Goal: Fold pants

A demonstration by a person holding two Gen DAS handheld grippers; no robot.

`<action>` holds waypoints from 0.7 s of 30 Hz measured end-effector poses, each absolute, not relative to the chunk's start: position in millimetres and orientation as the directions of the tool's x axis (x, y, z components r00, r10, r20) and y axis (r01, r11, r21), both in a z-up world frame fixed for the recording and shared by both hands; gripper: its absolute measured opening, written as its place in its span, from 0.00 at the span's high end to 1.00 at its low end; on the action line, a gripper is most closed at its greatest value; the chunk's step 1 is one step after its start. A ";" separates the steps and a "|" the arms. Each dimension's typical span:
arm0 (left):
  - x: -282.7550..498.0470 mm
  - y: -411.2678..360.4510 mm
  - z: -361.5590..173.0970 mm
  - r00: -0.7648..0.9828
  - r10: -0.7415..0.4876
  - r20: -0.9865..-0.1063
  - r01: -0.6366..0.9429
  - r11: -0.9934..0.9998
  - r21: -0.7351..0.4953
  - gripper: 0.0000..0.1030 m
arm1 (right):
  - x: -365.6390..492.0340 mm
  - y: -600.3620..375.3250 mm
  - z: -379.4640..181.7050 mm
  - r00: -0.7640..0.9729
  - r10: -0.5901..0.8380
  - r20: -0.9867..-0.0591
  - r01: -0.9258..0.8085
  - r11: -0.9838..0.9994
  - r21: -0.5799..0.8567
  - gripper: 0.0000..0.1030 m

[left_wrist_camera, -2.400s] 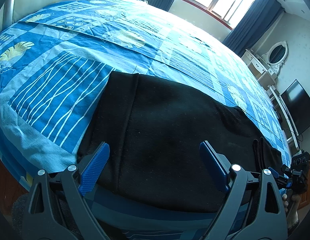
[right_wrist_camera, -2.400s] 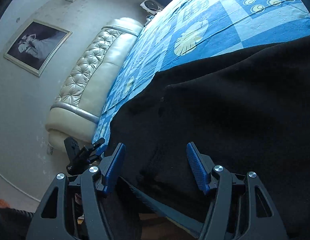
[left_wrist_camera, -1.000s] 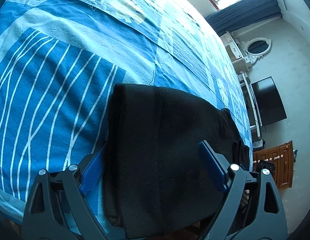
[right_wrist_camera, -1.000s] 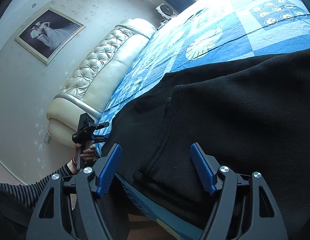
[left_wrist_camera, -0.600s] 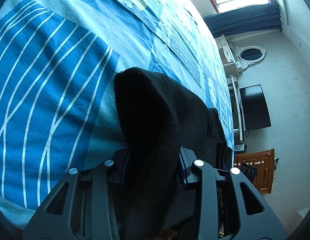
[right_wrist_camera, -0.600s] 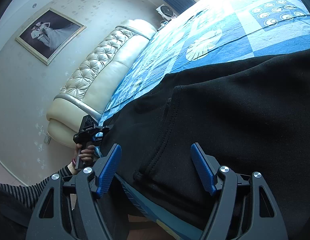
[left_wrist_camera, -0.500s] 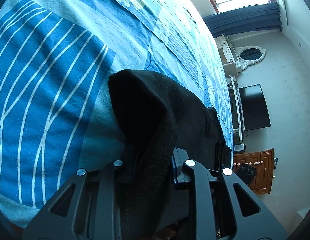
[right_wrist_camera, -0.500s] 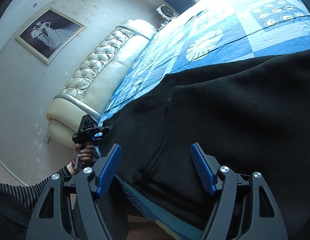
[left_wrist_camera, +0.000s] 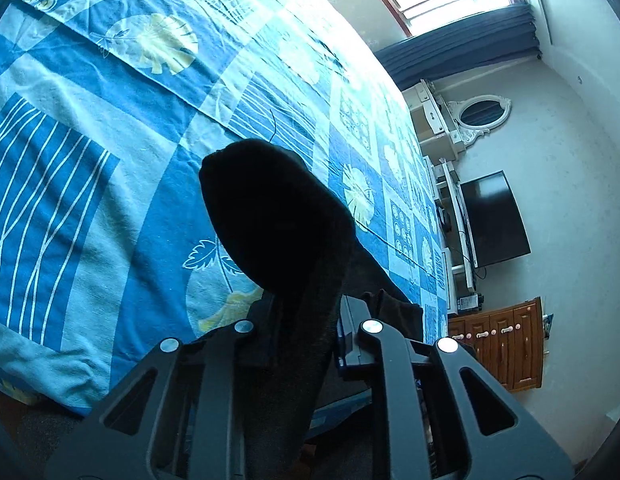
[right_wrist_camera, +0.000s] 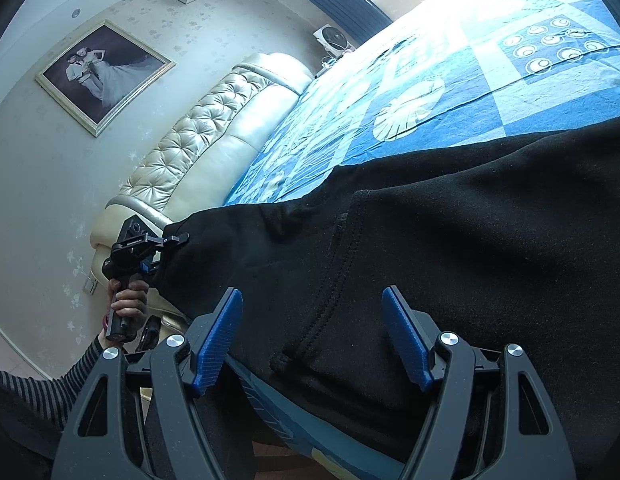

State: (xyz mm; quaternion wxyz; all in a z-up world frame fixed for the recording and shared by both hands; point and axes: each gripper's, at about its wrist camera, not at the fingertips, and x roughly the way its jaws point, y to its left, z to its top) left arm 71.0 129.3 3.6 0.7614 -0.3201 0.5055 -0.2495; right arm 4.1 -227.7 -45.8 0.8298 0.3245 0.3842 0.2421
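Two grippers: left gripper [left_wrist_camera: 306, 320] fingers just clamped on black pants [right_wrist_camera: 449, 232]; right gripper [right_wrist_camera: 315, 336] fingers apart.

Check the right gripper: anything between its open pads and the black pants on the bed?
Nothing visible. The right gripper is open, with the pants lying directly between and beyond its pads, on the blue bedspread. The left gripper is already shut on the pants' far end.

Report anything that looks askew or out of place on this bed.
Nothing is damaged or spilled. The only uneven thing: one end of the black fleece pants is pinched and lifted off the blue patterned bedspread by the left tool, while the open right tool hovers over the flat end.
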 end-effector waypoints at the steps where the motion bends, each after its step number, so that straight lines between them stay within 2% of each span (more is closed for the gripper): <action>1: 69.9 120.6 11.8 0.365 -0.698 -0.616 0.072 0.681 -0.729 0.83 | 3.5 -228.5 -44.6 0.595 0.640 -0.487 -0.147 0.682 0.717 0.30; 9: 64.4 55.2 50.6 0.371 -0.643 -0.670 0.168 0.756 -0.632 0.83 | 2.4 -240.3 -32.0 0.652 0.550 -0.523 -0.104 0.747 0.656 0.29; 11: 61.2 34.9 58.6 0.387 -0.608 -0.693 0.209 0.790 -0.577 0.83 | 0.7 -246.5 -30.5 0.668 0.514 -0.538 -0.067 0.762 0.644 0.26; 21: 42.1 -80.1 68.4 0.384 -0.548 -0.743 0.377 0.828 -0.416 0.83 | -14.9 -289.3 -25.0 0.729 0.352 -0.587 0.112 0.784 0.610 0.26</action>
